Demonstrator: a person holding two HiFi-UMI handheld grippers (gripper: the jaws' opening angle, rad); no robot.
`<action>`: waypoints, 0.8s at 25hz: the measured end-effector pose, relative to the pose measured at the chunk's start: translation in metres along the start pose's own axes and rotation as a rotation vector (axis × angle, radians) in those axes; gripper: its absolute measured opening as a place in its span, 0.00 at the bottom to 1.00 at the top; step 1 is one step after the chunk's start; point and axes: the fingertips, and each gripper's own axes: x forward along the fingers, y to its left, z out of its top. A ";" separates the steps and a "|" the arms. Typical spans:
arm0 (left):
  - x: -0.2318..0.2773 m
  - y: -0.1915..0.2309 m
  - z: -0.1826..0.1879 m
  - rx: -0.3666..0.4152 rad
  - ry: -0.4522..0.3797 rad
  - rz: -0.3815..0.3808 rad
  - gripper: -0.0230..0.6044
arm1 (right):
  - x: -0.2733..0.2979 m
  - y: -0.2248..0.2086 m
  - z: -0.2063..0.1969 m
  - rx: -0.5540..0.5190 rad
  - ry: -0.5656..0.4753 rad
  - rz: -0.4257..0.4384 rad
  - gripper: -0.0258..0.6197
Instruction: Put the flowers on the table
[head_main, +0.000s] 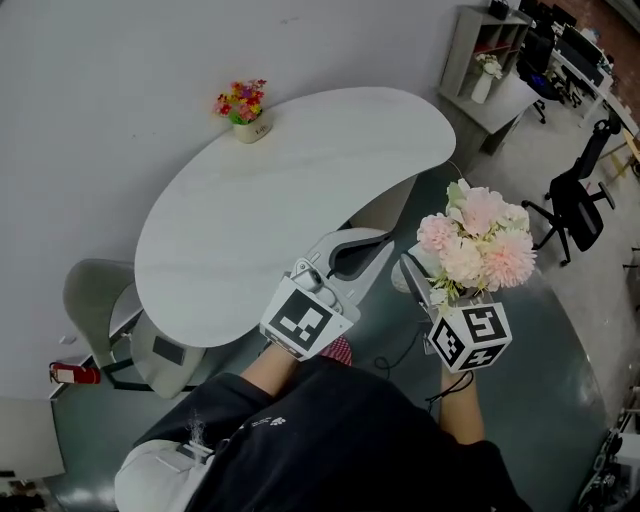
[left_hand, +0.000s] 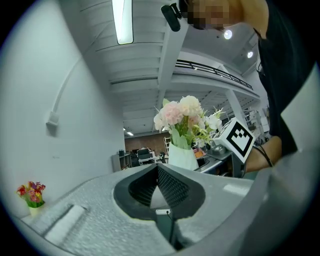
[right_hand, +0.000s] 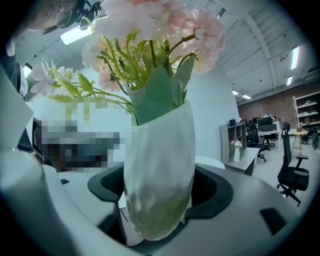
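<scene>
My right gripper (head_main: 412, 272) is shut on a white vase (right_hand: 159, 170) of pink and white flowers (head_main: 478, 240). It holds the vase upright in the air, off the right side of the white curved table (head_main: 250, 230) and apart from it. In the right gripper view the dark pads (right_hand: 212, 192) press both sides of the vase's lower body. My left gripper (head_main: 366, 242) hovers by the table's near edge, jaws shut with nothing between them. In the left gripper view the vase (left_hand: 181, 155) shows beyond the closed jaw tips (left_hand: 157, 167).
A small pot of colourful flowers (head_main: 245, 108) stands at the table's far left edge. A grey chair (head_main: 95, 300) sits under the table's left end. Right of me are a black office chair (head_main: 575, 200) and a shelf unit (head_main: 490, 60). A red extinguisher (head_main: 75, 373) lies on the floor.
</scene>
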 end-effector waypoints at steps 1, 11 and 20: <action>0.000 0.000 0.000 0.008 0.001 -0.003 0.03 | 0.000 0.000 0.000 0.001 -0.004 -0.004 0.61; 0.043 0.057 -0.008 0.013 0.004 -0.049 0.03 | 0.056 -0.034 0.018 0.022 -0.004 -0.051 0.61; 0.069 0.108 -0.019 -0.017 -0.011 -0.092 0.03 | 0.106 -0.050 0.032 0.023 0.017 -0.094 0.61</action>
